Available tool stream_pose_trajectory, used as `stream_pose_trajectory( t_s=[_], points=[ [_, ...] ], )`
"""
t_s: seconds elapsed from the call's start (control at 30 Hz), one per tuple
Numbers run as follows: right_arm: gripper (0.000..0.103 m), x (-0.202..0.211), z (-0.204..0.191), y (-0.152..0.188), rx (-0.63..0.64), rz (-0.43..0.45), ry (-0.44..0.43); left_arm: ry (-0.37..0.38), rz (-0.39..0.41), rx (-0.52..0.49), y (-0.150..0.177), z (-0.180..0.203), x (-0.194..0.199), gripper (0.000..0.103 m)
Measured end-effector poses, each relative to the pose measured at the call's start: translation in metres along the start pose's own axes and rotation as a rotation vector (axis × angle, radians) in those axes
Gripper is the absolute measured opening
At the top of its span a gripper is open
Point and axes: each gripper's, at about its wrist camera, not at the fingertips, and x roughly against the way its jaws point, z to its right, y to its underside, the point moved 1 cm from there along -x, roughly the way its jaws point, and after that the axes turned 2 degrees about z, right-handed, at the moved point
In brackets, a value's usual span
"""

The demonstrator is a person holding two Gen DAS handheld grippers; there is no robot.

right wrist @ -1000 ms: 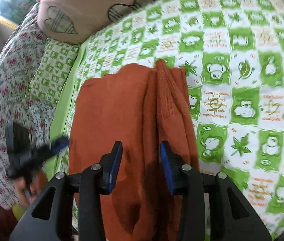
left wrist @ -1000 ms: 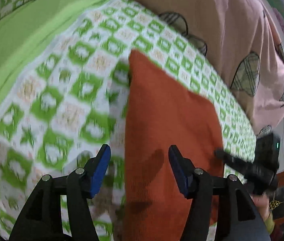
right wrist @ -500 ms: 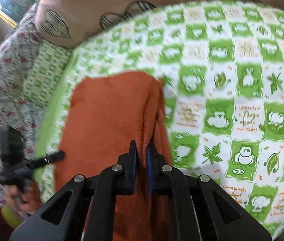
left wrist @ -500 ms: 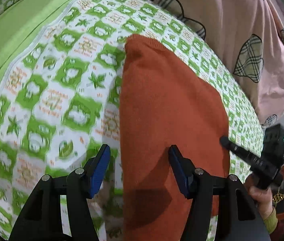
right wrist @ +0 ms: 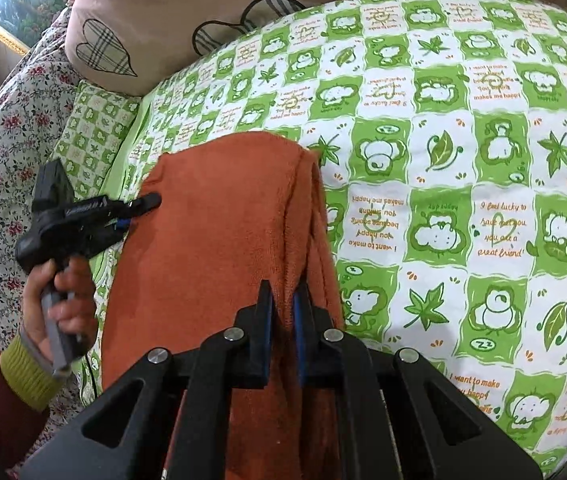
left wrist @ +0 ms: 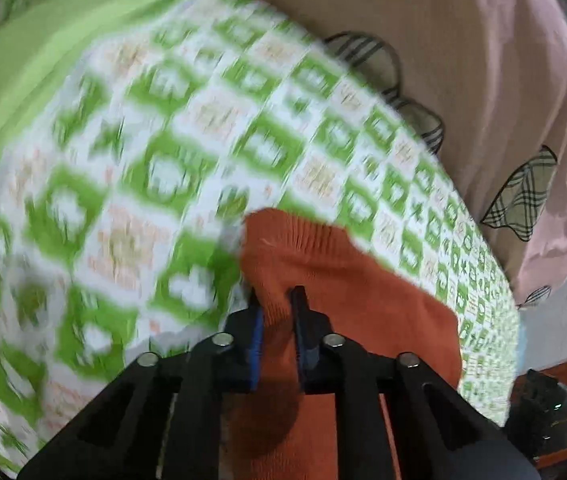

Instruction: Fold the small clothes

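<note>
here both claws pinch the orange garment (right wrist: 211, 248)

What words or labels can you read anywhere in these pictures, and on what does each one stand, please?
"I feel lucky to have met you, you are a great friend": white square of the bedsheet.
"I want to make you happy": white square near the lower edge.
The same phrases, upside down, on other white squares.
White lettering on the left gripper: too small to read.
Left wrist view: too blurred to read.

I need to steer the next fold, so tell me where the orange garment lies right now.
The orange garment lies on the green-checked bedsheet, below the pink pillow, in both wrist views. Its edges are pinched in the right tool and left tool.
</note>
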Motion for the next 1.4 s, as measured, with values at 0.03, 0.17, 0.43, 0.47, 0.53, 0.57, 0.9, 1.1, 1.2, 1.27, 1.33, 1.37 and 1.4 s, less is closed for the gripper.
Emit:
stream_pose_trajectory(
  t_s=[0.03, 0.17, 0.43, 0.47, 0.53, 0.57, 0.9, 1.1, 1.2, 1.27, 1.33, 1.37, 1.4],
  points=[
    [0.010, 0.003, 0.000, -0.001, 0.005, 0.007, -0.006, -0.002, 0.025, -0.023, -0.004, 0.004, 0.004, 0.009],
    [0.010, -0.002, 0.002, -0.002, 0.009, 0.001, 0.007, -0.036, 0.023, -0.042, -0.011, -0.001, 0.000, 0.010],
    [0.010, -0.013, 0.002, -0.004, -0.002, -0.014, 0.058, -0.031, 0.036, -0.060, 0.031, -0.011, 0.055, 0.016],
    [0.010, -0.014, 0.004, -0.005, -0.011, -0.018, 0.054, -0.024, 0.038, -0.058, 0.043, -0.011, 0.067, 0.021],
    [0.011, -0.014, 0.004, -0.006, -0.017, -0.028, 0.046, -0.029, 0.043, -0.062, 0.070, -0.008, 0.091, 0.028],
    [0.012, -0.012, 0.004, -0.006, -0.023, -0.033, 0.035, -0.031, 0.045, -0.068, 0.087, -0.007, 0.105, 0.032],
    [0.031, 0.052, 0.007, 0.068, 0.003, -0.073, -0.021, -0.207, -0.004, -0.177, 0.232, 0.004, 0.153, 0.057],
    [0.020, 0.043, -0.002, 0.101, 0.058, -0.136, -0.037, -0.240, 0.013, -0.214, 0.260, 0.010, 0.145, 0.070],
    [0.005, 0.041, -0.014, 0.090, 0.102, -0.146, -0.034, -0.250, 0.002, -0.247, 0.263, 0.017, 0.136, 0.070],
    [0.005, 0.057, -0.028, 0.074, 0.129, -0.101, -0.075, -0.258, 0.012, -0.276, 0.264, 0.023, 0.133, 0.070],
    [0.004, 0.078, -0.041, 0.060, 0.160, -0.054, -0.115, -0.257, 0.019, -0.289, 0.264, 0.029, 0.131, 0.070],
    [0.004, 0.089, -0.049, 0.051, 0.178, -0.029, -0.131, -0.252, 0.022, -0.297, 0.264, 0.033, 0.129, 0.071],
    [0.004, 0.098, -0.054, 0.044, 0.191, -0.010, -0.142, -0.246, 0.021, -0.309, 0.264, 0.036, 0.127, 0.071]
  ],
)
